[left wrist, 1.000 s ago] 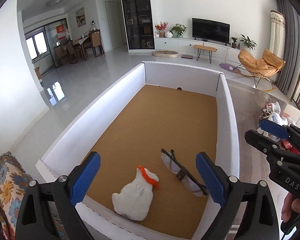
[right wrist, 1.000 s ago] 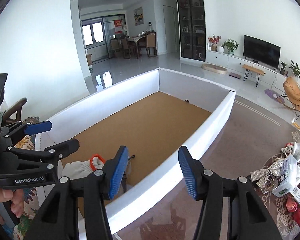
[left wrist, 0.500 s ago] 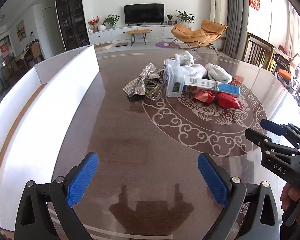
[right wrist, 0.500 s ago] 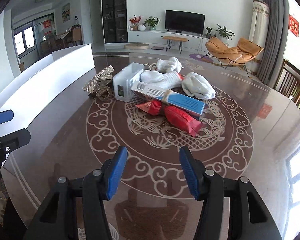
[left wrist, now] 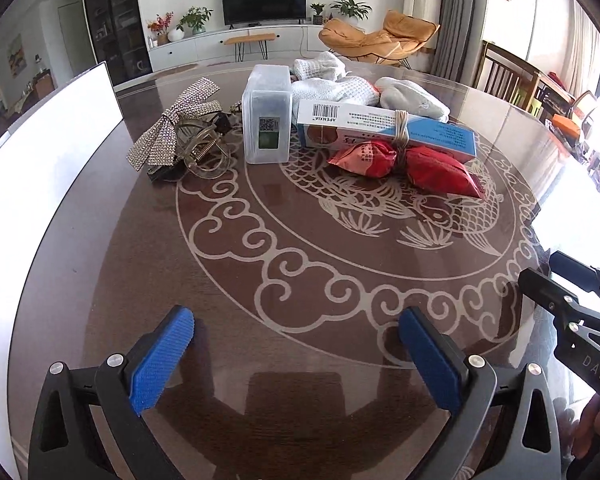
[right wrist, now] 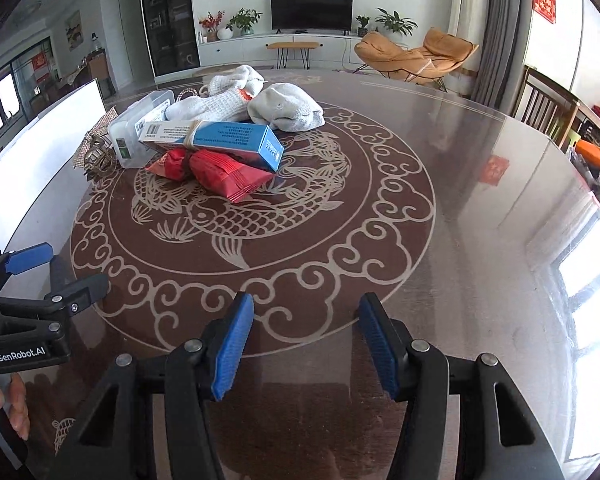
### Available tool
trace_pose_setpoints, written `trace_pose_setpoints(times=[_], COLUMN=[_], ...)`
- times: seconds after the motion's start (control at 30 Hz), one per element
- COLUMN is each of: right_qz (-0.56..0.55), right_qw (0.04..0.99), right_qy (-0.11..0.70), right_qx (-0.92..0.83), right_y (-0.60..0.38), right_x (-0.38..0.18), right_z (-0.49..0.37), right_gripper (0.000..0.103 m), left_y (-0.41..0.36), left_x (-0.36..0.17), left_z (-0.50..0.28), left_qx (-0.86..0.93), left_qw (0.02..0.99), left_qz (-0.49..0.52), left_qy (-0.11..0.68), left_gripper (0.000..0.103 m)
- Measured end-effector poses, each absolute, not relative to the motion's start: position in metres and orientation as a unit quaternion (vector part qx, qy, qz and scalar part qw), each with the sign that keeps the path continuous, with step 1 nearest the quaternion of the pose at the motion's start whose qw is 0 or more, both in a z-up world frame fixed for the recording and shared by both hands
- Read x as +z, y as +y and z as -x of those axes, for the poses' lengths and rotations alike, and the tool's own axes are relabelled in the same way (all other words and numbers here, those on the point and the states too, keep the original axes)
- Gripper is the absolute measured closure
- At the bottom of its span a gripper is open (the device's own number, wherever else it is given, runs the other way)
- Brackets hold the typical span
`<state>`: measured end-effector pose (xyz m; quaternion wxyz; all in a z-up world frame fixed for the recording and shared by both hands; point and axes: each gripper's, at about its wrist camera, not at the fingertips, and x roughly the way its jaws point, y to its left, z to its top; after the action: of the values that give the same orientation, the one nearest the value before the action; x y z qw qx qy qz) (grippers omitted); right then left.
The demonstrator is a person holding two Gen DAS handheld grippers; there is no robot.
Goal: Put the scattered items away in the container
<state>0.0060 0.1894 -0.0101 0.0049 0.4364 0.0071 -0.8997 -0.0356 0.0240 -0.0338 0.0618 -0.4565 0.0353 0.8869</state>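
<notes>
A pile of items lies on the round patterned table (left wrist: 300,288): a clear plastic box (left wrist: 267,120), a blue-and-white carton (left wrist: 384,128) tied with a band to a red packet (left wrist: 424,164), white knit gloves (left wrist: 414,98), a rhinestone bow (left wrist: 172,124) and a hair claw (left wrist: 200,148). The white container wall (left wrist: 48,160) stands at the left. My left gripper (left wrist: 296,336) is open and empty, well short of the pile. My right gripper (right wrist: 306,328) is open and empty too, with the carton (right wrist: 216,136), red packet (right wrist: 220,172) and gloves (right wrist: 260,104) beyond it.
The container wall (right wrist: 36,160) lines the table's left side. The table edge (right wrist: 540,128) curves round at the right, with wooden chairs (left wrist: 508,76) behind it. My left gripper (right wrist: 32,280) shows at the right wrist view's left edge; my right gripper (left wrist: 572,292) shows at the left wrist view's right edge.
Both grippers swung from over the container, where a glove and glasses lie, to the table and came closer to the pile. Both stayed open and empty.
</notes>
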Motion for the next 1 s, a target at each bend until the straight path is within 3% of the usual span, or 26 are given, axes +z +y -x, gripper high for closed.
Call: trace_pose_setpoints(times=[0.3, 1.0], right_qz=[-0.439, -0.439], right_qw=[-0.001, 0.0], right_qy=[0.006, 0.004], right_qx=[-0.899, -0.898], right_y=[0.19, 0.189], right_x=[-0.01, -0.009], right_z=[-0.006, -0.006], right_gripper=[0.04, 0.039], left_y=[0.021, 0.015], left_x=[-0.029, -0.029], left_z=[0.051, 0.055], left_qx=[0.886, 0.884], left_qw=[0.06, 0.079], left_qz=[0.459, 0.458], left_qy=[0.032, 0.042], left_gripper=[0.0, 0.0])
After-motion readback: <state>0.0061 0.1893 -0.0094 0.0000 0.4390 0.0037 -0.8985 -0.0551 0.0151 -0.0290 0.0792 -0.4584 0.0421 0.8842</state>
